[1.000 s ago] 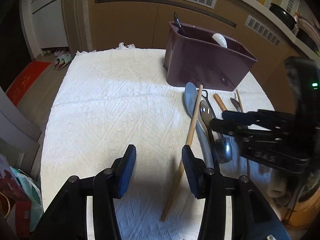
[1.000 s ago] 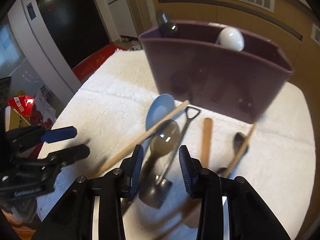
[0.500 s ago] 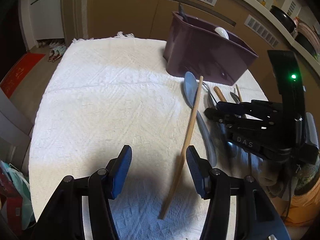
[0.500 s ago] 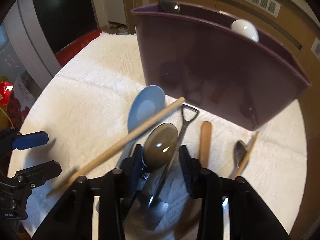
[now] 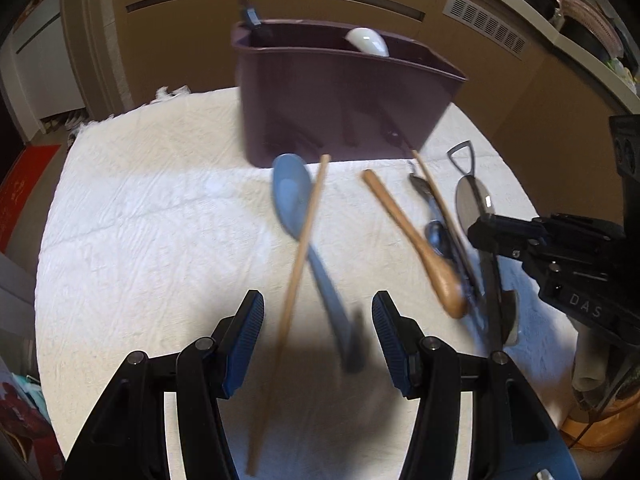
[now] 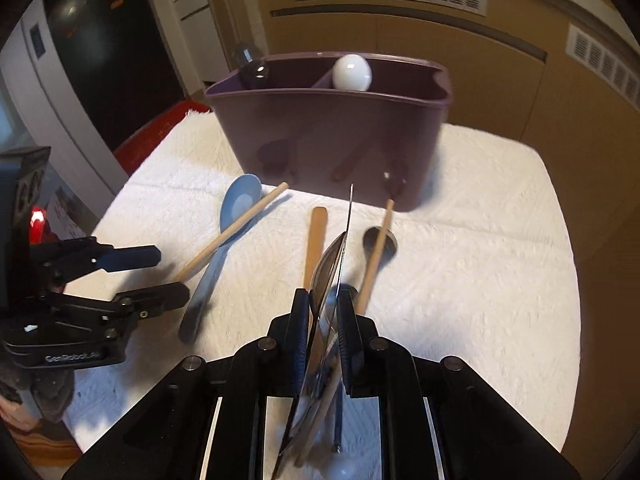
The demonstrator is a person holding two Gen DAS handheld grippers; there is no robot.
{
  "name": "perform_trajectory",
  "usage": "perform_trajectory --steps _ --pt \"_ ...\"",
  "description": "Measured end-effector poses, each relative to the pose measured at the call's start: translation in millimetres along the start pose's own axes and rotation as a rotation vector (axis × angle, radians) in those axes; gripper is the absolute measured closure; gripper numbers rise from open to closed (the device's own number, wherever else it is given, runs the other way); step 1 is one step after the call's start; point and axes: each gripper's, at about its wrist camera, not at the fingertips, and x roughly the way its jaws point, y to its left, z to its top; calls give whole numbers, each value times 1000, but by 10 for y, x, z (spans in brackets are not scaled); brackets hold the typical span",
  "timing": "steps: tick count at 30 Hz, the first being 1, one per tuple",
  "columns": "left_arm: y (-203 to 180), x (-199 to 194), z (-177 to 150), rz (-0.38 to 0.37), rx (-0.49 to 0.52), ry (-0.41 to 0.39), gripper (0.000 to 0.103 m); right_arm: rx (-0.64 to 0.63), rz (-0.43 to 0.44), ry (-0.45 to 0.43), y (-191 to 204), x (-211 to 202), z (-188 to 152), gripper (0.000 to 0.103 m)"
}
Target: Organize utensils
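Closing on the metal spoon (image 6: 326, 276), which stands on edge between its jaws with its handle pointing toward the purple caddy (image 6: 332, 136), the right gripper (image 6: 323, 334) is nearest it, while the left gripper (image 5: 318, 344) stays apart.

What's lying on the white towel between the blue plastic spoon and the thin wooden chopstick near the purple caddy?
A light wooden spoon, handle end toward the caddy; the right wrist view shows it best.

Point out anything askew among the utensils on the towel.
A long wooden stick lies diagonally across the blue spoon instead of beside it. The right gripper is closing on metal utensils tipped on edge.
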Motion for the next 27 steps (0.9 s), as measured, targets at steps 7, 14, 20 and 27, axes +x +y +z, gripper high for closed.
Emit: perform_trajectory --steps 7,14,20,27 --pt "-422 62 -60 -41 80 39 50 36 -2 12 -313 -15 -89 84" --pt "-804 88 -59 -110 155 46 50 81 -75 -56 -625 -253 -194 63" --pt "-1068 212 165 -196 164 36 68 146 -146 -82 -949 -432 -427 62" --pt "-1264 577 446 -94 140 64 68 206 -157 -99 -1204 -486 -699 55"
